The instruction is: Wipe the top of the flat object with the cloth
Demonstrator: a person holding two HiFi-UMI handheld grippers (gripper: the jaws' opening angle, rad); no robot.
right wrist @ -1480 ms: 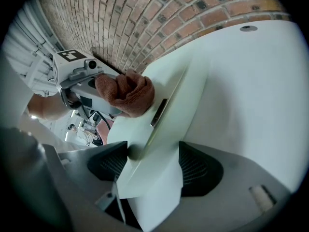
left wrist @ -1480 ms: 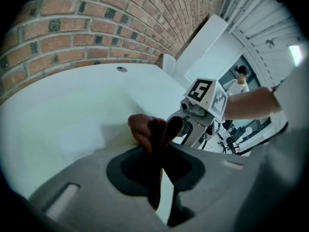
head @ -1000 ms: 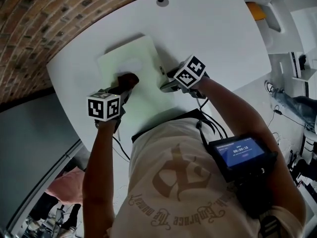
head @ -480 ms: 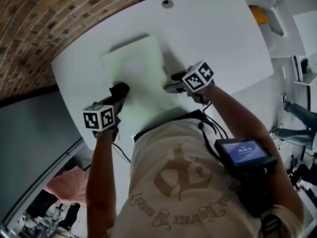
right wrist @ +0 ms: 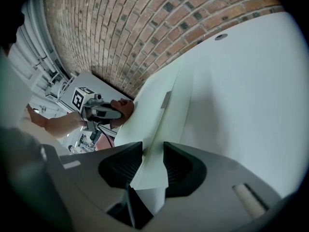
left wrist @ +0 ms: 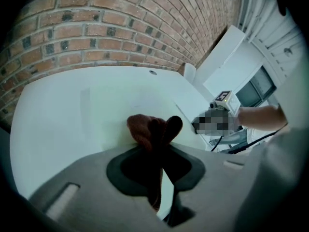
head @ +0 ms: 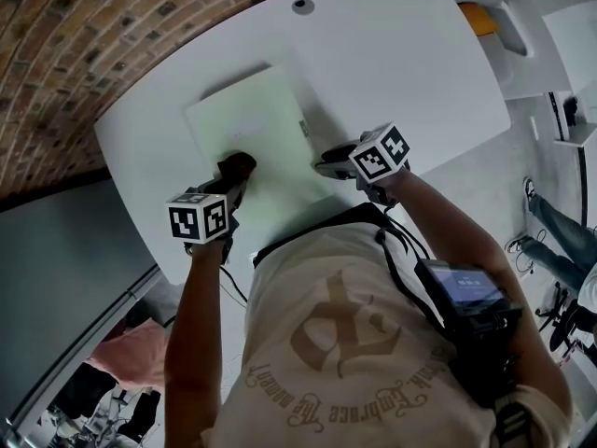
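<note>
A flat, pale green-white object (head: 250, 118) lies on the white table (head: 401, 63). My left gripper (head: 233, 177) is shut on a bunched brown cloth (head: 237, 166), which rests on the object's near part. In the left gripper view the cloth (left wrist: 147, 128) sticks out past the jaws onto the pale surface (left wrist: 116, 100). My right gripper (head: 322, 168) is at the object's near right edge. In the right gripper view its jaws (right wrist: 152, 166) have just been closing, and the object's edge (right wrist: 159, 105) fills the gap between the pads.
A round grommet hole (head: 300, 6) is in the table at the far side. A brick wall (head: 84, 35) curves behind and left of the table. The table's near edge (head: 173, 269) is close to the person's body. An orange item (head: 483, 17) is beyond the far right.
The left gripper slid the cloth across the object toward its near edge. The right gripper shifted slightly along the object's right edge toward the near corner.
</note>
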